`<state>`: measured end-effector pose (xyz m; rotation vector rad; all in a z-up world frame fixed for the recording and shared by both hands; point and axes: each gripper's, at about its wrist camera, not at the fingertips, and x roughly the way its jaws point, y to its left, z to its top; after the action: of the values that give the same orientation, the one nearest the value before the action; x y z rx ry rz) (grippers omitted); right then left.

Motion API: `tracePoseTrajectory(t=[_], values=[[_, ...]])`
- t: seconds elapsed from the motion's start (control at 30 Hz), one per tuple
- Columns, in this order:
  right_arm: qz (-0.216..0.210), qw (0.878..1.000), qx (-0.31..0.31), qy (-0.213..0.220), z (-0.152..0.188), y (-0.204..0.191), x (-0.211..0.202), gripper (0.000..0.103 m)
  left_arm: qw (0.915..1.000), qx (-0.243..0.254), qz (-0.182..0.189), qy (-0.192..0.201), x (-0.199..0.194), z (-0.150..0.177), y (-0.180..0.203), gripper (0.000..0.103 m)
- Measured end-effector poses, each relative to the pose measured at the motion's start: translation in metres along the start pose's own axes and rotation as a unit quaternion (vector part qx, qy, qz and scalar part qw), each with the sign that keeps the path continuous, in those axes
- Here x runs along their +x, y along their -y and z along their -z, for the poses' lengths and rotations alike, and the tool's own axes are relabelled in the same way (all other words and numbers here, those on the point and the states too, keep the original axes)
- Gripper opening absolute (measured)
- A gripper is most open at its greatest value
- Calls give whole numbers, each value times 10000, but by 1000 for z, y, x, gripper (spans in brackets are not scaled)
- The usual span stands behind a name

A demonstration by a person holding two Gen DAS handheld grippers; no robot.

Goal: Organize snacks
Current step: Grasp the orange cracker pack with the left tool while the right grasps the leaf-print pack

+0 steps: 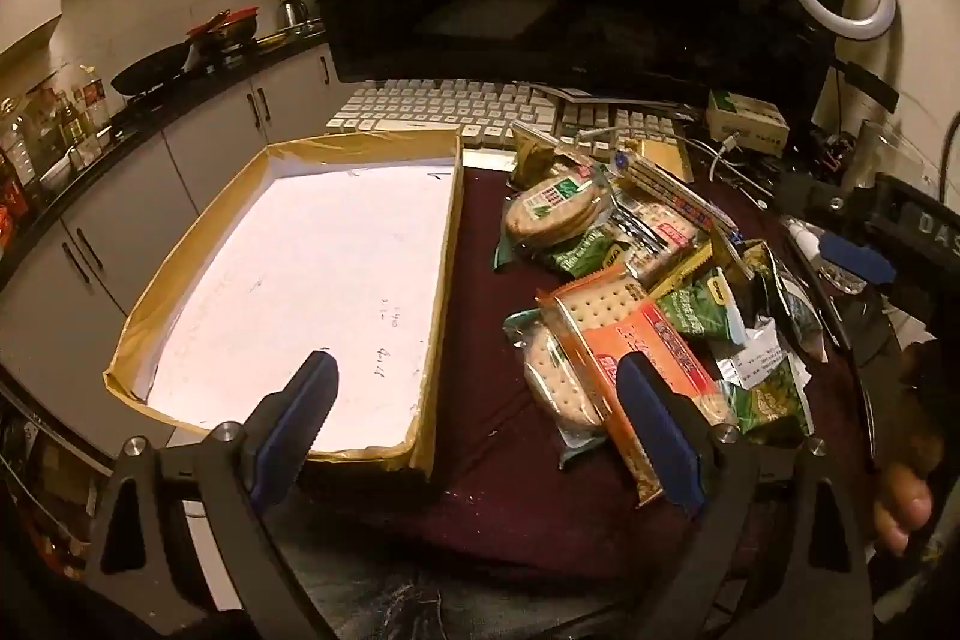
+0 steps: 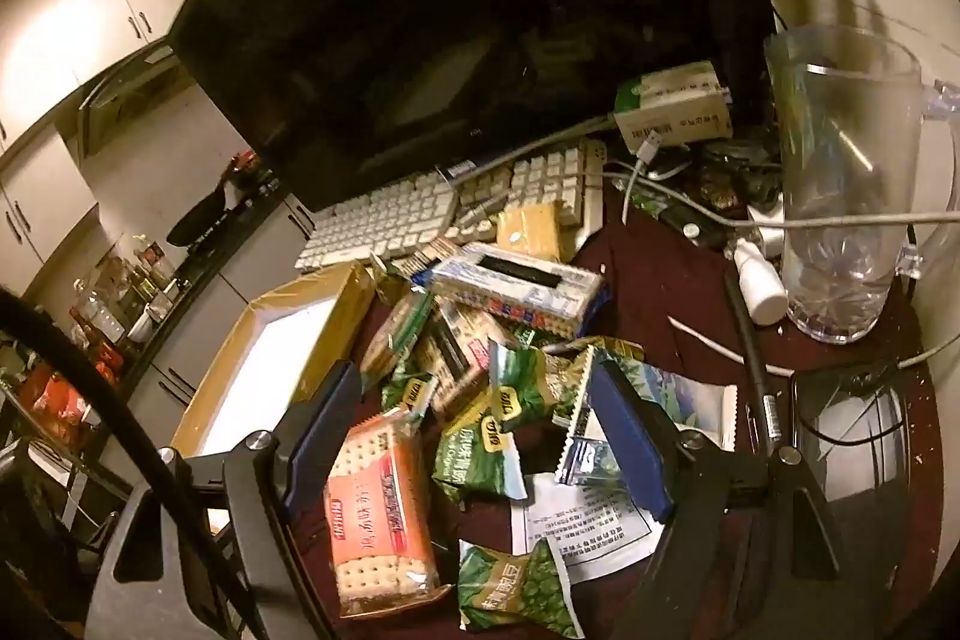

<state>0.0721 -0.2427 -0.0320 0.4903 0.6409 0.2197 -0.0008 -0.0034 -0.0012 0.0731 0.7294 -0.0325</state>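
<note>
right gripper (image 2: 474, 430): my jaws spread wide, holding nothing, hovering over the snack pile.
orange plastic cracker pack (image 2: 379, 511): lies on the maroon cloth (image 2: 660, 280) just inside my right gripper's left finger, long axis running away from me, roughly along the fingers.
left gripper (image 1: 480, 412): released, empty; same pack sits by its right finger.
nearer: right, I judge.
shallow tape-edged cardboard tray with white floor (image 1: 288, 280): left of pile, nothing in it.
white keyboard (image 1: 444, 106): behind tray.
</note>
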Motion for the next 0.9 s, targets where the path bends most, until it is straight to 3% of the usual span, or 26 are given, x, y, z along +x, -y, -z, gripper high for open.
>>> tracePoseTrajectory(t=[0.3, 0.53, 0.73, 0.8, 0.9], values=[[153, 9996, 204, 74, 1, 17, 1, 79, 10000, 13, 11, -40, 7, 0, 1, 94], [397, 9969, 545, -416, -6, 37, 1, 79, 9997, 53, 127, -218, 7, 4, 3, 94], [430, 9958, 208, -780, -4, 43, 24, 79, 9983, 214, 397, -381, 16, -2, 18, 94], [599, 9933, 380, -915, 1, 51, 26, 79, 9963, 301, 531, -598, 25, -6, 27, 94], [1205, 9884, 457, -809, 10, 63, 13, 79, 9930, 412, 653, -897, 40, -11, 46, 94]])
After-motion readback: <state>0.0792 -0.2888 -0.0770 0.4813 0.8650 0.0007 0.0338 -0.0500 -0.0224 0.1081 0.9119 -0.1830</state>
